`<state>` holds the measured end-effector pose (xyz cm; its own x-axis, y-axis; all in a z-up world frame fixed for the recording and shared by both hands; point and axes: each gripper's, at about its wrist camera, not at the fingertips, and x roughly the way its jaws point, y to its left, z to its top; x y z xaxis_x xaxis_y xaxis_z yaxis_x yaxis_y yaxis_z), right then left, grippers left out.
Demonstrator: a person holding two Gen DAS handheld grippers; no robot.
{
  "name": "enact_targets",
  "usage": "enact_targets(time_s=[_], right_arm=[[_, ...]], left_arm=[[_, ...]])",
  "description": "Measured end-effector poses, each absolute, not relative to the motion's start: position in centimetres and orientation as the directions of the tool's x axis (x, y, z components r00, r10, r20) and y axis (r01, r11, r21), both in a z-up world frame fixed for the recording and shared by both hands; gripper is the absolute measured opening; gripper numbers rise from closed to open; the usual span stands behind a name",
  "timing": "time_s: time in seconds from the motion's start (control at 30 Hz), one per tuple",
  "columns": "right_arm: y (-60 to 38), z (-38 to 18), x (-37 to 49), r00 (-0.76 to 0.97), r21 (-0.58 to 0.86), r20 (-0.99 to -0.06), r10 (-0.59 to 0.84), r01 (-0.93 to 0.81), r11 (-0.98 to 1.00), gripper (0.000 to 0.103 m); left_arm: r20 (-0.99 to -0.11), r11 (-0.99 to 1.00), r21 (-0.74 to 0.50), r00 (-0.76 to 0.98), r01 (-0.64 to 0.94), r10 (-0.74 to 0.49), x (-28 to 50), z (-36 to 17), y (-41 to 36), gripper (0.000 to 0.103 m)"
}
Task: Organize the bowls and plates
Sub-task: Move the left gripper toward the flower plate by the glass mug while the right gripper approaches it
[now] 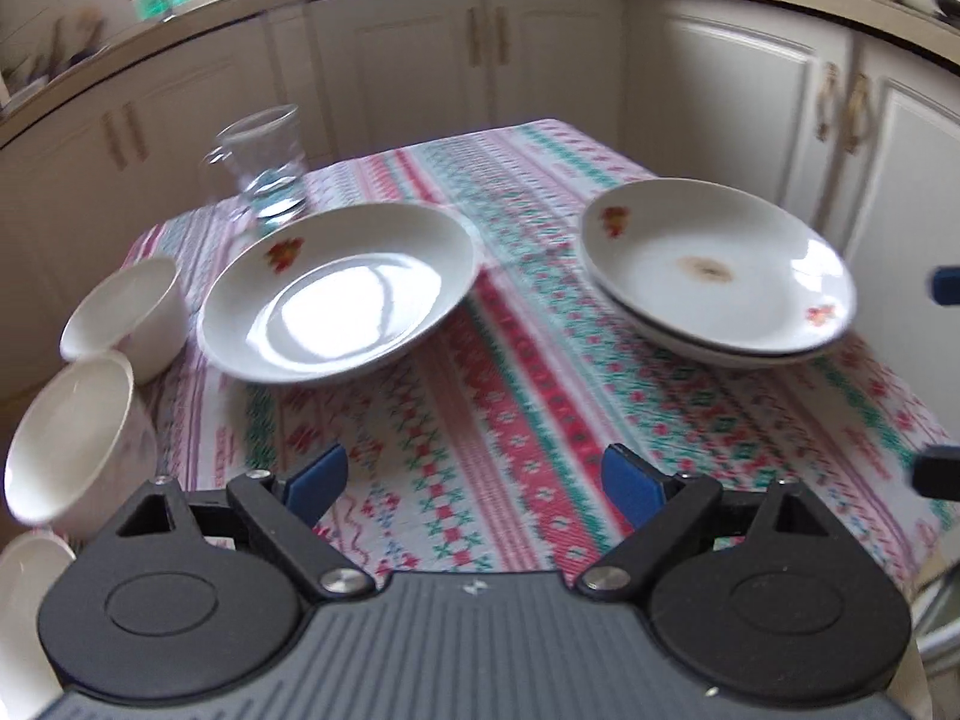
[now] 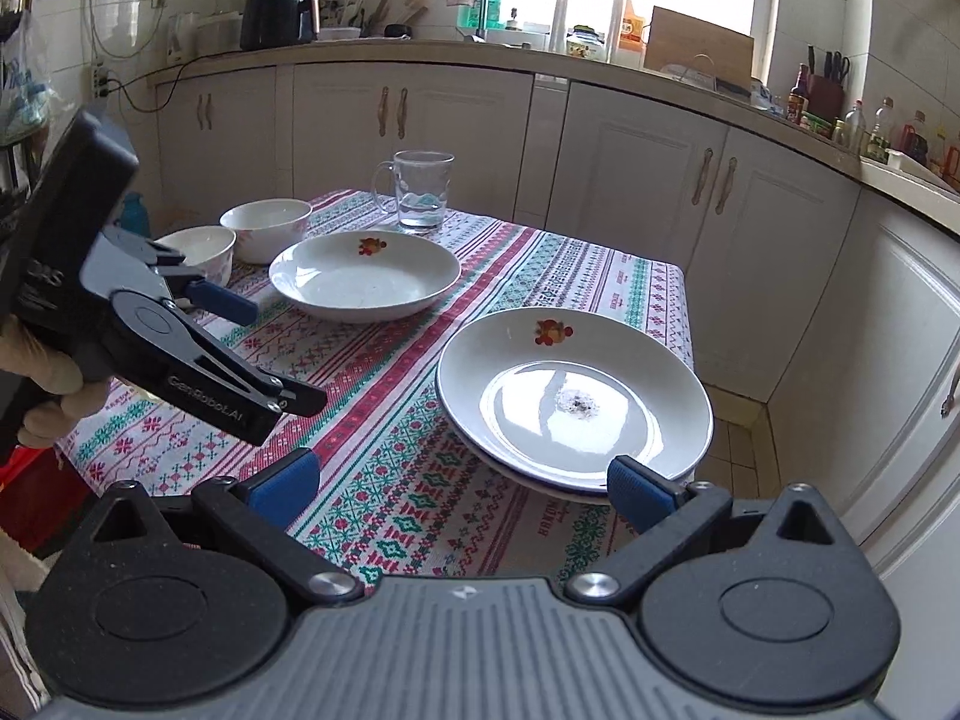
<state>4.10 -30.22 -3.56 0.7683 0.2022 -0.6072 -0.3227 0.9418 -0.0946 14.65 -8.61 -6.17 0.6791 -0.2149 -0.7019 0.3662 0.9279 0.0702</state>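
The patterned tabletop (image 2: 384,420) is seen from both wrists. Only the left view shows a third bowl (image 1: 30,606). The left hand-held gripper (image 2: 282,354) and right hand-held gripper (image 2: 462,489) are spread, empty. Stacked plates (image 2: 576,402) sit right of a single plate (image 2: 363,276); a glass mug (image 2: 420,189) stands behind.

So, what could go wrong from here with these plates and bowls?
1. The stacked plates overhang the table's edge; a nudge might tip them off.
2. The glass mug stands right behind the single plate; lifting that plate could knock it.
3. The bowls sit at the table's side edge.
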Motion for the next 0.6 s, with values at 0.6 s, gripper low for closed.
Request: enact_targets(time_s=[0.6], right_arm=[[-28.8,-2.9,8.8,0.69,-0.163,-0.694,0.207,-0.431,0.888,0.103]], left_arm=[[-0.674,0.975,-0.012,0.718,0.223,-0.173,19.3,-9.4,-6.1,0.103]])
